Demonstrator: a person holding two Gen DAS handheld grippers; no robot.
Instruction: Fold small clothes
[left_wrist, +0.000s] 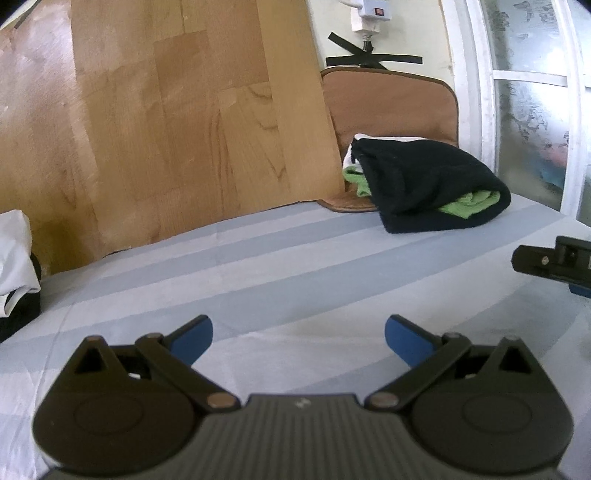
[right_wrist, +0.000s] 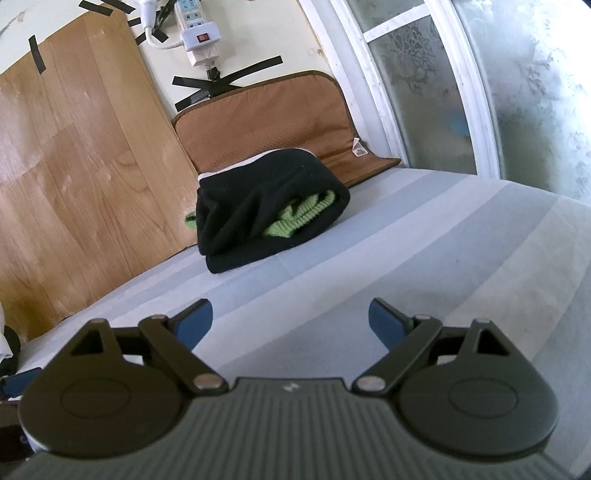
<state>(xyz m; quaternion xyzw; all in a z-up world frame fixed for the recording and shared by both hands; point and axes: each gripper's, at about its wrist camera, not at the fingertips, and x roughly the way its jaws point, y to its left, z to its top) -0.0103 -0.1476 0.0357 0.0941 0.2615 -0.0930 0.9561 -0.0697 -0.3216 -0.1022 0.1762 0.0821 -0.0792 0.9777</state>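
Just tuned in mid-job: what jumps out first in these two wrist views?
The folded black garment with green cloth tucked inside, lying at the far end of the striped sheet against a brown mat. In front, the left gripper and right gripper are both open and empty. White cloth sits far left.

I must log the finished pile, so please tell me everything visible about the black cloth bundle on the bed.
The black cloth bundle is a soft, knit-looking dark garment folded over on itself, with green cloth showing from its open side and a white edge behind. It lies on the striped sheet and partly on the brown mat. Neither tool touches it.
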